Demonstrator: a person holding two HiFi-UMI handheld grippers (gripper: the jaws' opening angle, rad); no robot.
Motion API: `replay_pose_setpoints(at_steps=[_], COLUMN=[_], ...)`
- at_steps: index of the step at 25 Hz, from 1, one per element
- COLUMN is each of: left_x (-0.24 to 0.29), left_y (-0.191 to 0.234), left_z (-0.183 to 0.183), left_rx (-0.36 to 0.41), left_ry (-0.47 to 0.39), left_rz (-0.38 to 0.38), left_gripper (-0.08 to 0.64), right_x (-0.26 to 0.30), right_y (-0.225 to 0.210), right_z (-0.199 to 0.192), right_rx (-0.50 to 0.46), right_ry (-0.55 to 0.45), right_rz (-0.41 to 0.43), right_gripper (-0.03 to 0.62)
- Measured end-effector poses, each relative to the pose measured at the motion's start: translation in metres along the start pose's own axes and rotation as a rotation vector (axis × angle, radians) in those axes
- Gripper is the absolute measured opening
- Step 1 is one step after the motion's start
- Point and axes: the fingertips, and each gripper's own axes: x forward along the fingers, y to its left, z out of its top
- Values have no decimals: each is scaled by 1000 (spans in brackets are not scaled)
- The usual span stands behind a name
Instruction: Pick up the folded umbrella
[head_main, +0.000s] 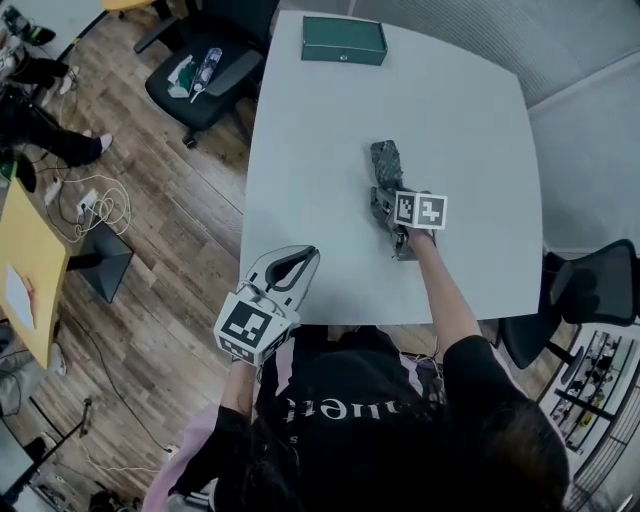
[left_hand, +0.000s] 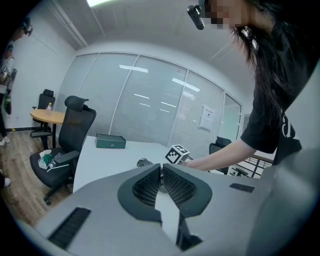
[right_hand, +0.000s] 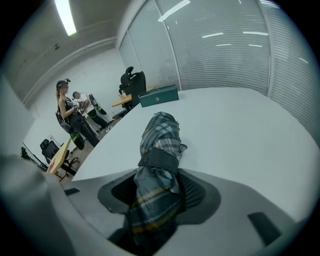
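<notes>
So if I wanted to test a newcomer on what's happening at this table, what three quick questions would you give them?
1. Pick one: what sits between the jaws of the right gripper?
A. a green box
B. a plaid folded umbrella
C. nothing

2. True or false: the left gripper is gripping something too.

3. Fill the gap: the green box lies near the ___ edge of the table, as seen from the person.

Key: 1 B. 2 false, its jaws are together with nothing between them. 3 far.
</notes>
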Motion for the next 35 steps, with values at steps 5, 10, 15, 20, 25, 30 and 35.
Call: replay_pose_setpoints(at_steps=[5,10,15,20,25,30,35], left_x=[5,15,21,21,32,46,51], left_y=[-3,-22,-47,-76,-105,-136,-172], left_z=[4,8,10,10,10,8,0], left_rx=[10,32,64,75,94,102,97], left_ry=[-9,-3,5,8,23,27,46], left_rz=[-15,-54,-75,-50,-39,-70,-86], left_gripper=[31,31,31,31,31,31,31], right_x=[-37,-83,-131,-182,-222,-245,-275], right_y=[18,34,43,38,29,16,6], right_z=[1,2,-8,-39,-64,-82,-105], right_rx=[97,139,206,244,245,259,247], right_ry=[-71,-150,-218,-255,-262,-275,-287], right_rz=[97,184,256,298,335,355,351], right_gripper=[221,221,221,221,221,221,221])
